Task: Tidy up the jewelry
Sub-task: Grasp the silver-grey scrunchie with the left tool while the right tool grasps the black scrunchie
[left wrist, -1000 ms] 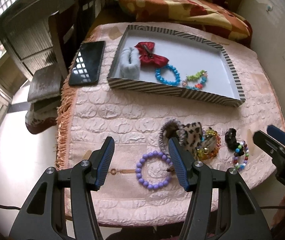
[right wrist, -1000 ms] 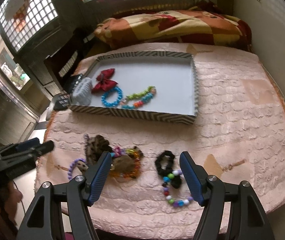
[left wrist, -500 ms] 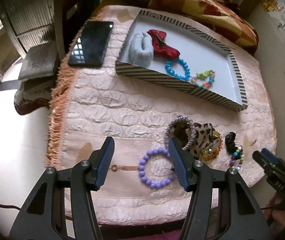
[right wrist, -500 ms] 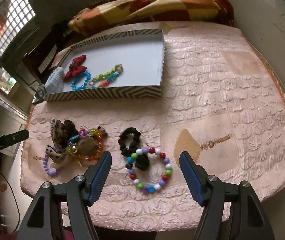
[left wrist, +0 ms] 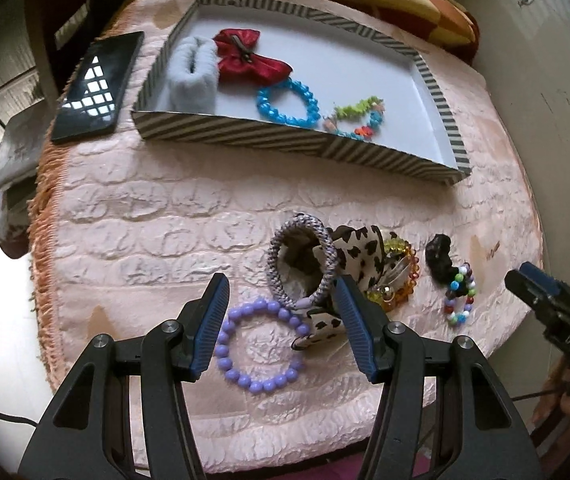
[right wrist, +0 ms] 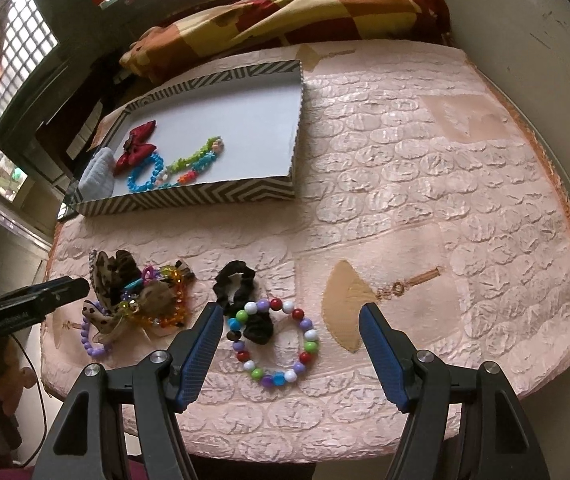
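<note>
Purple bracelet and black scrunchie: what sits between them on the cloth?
A heap: grey hair tie, leopard-print bow and amber bead bracelet, between the purple bracelet and black scrunchie. Clearest in the left wrist view.

left hand-held gripper (left wrist: 281,322) lowered over purple bracelet (left wrist: 259,344), right one now over multicolour bracelet (right wrist: 273,344)

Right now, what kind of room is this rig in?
Probably a home bedroom or living room: a table under a pink embossed cloth, a red-and-yellow patterned quilt piled behind it, and a barred window at the left.
</note>
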Action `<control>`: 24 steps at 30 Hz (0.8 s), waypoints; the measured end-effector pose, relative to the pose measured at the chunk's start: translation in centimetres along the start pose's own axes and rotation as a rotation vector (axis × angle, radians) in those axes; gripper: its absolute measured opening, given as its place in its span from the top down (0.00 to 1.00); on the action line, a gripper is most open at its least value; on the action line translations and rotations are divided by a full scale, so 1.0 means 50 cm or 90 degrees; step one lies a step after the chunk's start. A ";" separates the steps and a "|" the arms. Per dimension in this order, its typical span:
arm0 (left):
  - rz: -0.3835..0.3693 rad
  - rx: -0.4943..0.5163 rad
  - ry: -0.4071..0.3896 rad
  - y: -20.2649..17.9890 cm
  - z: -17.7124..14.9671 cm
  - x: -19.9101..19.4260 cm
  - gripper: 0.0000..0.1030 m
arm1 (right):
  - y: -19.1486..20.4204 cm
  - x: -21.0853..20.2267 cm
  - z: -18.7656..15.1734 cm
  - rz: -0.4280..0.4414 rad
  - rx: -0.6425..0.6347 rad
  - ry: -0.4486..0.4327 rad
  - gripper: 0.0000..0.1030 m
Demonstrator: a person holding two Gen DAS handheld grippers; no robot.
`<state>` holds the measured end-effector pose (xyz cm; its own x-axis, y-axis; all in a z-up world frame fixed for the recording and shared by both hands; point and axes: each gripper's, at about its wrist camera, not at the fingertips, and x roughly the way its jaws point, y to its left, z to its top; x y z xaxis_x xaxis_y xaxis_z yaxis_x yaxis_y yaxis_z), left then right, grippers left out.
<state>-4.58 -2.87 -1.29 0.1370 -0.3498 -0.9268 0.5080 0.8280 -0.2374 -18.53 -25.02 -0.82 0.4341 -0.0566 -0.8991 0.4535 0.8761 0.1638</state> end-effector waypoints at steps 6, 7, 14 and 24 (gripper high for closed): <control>-0.021 0.017 0.019 -0.007 0.006 0.032 0.58 | -0.013 0.003 0.007 0.006 0.011 0.002 0.34; -0.024 0.018 0.020 -0.009 0.007 0.036 0.58 | -0.012 0.005 0.009 0.012 0.009 0.003 0.34; -0.038 0.029 0.028 -0.022 0.012 0.059 0.86 | 0.026 0.043 0.026 0.037 -0.047 0.010 0.35; -0.053 0.015 0.002 0.000 0.015 0.021 0.94 | 0.079 0.154 0.054 0.048 -0.139 0.080 0.53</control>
<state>-3.79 -3.55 -2.05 0.0901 -0.4157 -0.9050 0.5380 0.7851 -0.3070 -11.28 -23.30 -6.00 0.3536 0.0609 -0.9334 0.2392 0.9588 0.1531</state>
